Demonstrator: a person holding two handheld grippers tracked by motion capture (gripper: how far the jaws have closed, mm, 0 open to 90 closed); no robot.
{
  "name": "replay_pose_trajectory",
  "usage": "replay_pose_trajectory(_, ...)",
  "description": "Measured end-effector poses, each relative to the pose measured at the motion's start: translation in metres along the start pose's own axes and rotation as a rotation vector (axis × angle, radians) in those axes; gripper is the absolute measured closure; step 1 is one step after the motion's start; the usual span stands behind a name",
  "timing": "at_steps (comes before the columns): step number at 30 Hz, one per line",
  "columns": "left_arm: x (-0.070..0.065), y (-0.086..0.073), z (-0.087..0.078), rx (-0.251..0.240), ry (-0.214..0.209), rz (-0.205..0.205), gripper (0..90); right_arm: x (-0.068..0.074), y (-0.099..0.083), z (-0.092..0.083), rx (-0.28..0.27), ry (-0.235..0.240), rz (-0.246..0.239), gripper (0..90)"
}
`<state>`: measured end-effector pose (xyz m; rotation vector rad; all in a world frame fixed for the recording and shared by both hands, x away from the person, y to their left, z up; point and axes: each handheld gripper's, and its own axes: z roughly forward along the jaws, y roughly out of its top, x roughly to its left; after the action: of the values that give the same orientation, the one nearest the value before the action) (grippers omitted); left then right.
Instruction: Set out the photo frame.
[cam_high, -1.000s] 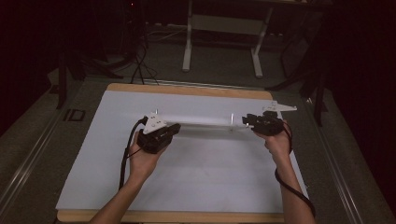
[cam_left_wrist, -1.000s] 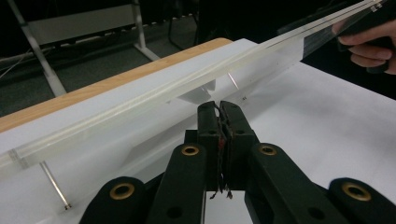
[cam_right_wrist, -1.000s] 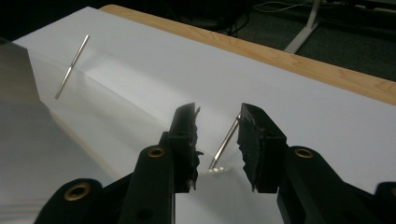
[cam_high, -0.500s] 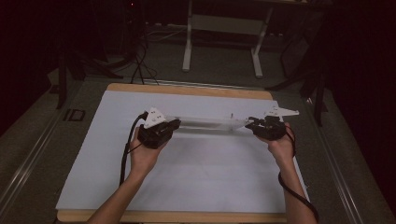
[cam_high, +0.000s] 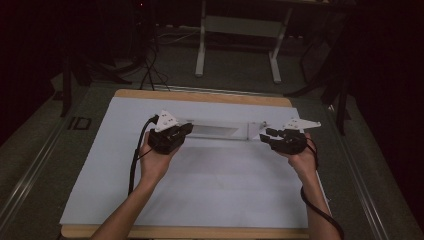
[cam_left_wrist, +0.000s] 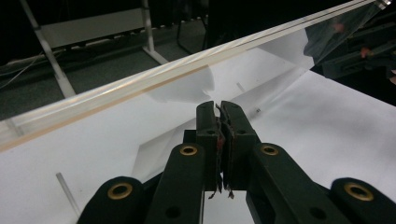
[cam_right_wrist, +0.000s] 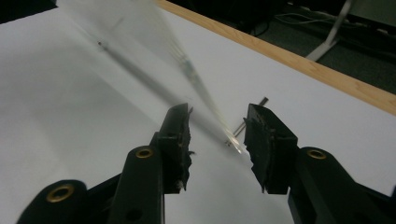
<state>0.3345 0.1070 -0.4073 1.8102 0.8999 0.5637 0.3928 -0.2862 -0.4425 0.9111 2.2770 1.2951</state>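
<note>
- The left gripper (cam_high: 186, 129) has its jaws pinched tight on the left end of the clear acrylic strip (cam_high: 220, 131)
- The right gripper (cam_high: 267, 135) has just been opening; its jaws stand apart on either side of the strip's right end, pads off it
- The strip's long axis runs left to right between the two grippers, across the far half of the white sheet (cam_high: 200, 190)
- That sheet covers the wooden tabletop (cam_high: 200, 96)

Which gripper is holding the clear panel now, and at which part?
The left gripper is shut on the clear panel at its left end. The right gripper has just been opening; the panel's right end lies between its jaws, not pressed.
</note>
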Motion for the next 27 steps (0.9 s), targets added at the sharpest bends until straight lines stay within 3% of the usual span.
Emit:
replay_pose_trajectory(5,0.003,0.001,0.001,-0.003,0.009,-0.003,85.6,0.006,0.008,0.007,-0.029,0.010,-0.015,56.8)
replay_pose_trajectory(9,0.010,-0.001,0.000,-0.010,0.030,-0.016,83.1,0.006,0.013,0.014,-0.055,0.005,0.007,57.0)
replay_pose_trajectory(13,0.017,-0.009,-0.007,-0.019,0.035,-0.043,74.8,0.007,0.014,0.021,-0.074,0.003,0.025,57.8)
replay_pose_trajectory(15,0.018,-0.019,-0.014,-0.021,0.060,-0.046,70.9,0.006,0.015,0.022,-0.079,0.001,0.033,57.7)
replay_pose_trajectory(19,0.030,-0.045,-0.026,-0.031,0.154,-0.075,66.2,0.004,0.016,0.024,-0.086,-0.002,0.047,57.7)
replay_pose_trajectory(23,0.051,-0.063,-0.032,-0.045,0.258,-0.141,59.4,0.002,0.018,0.027,-0.098,-0.012,0.067,57.7)
replay_pose_trajectory(25,0.069,-0.066,-0.028,-0.063,0.258,-0.168,52.4,0.001,0.018,0.028,-0.108,-0.015,0.077,57.6)
replay_pose_trajectory(27,0.073,-0.065,-0.024,-0.068,0.244,-0.151,51.1,0.000,0.018,0.029,-0.112,-0.016,0.080,57.3)
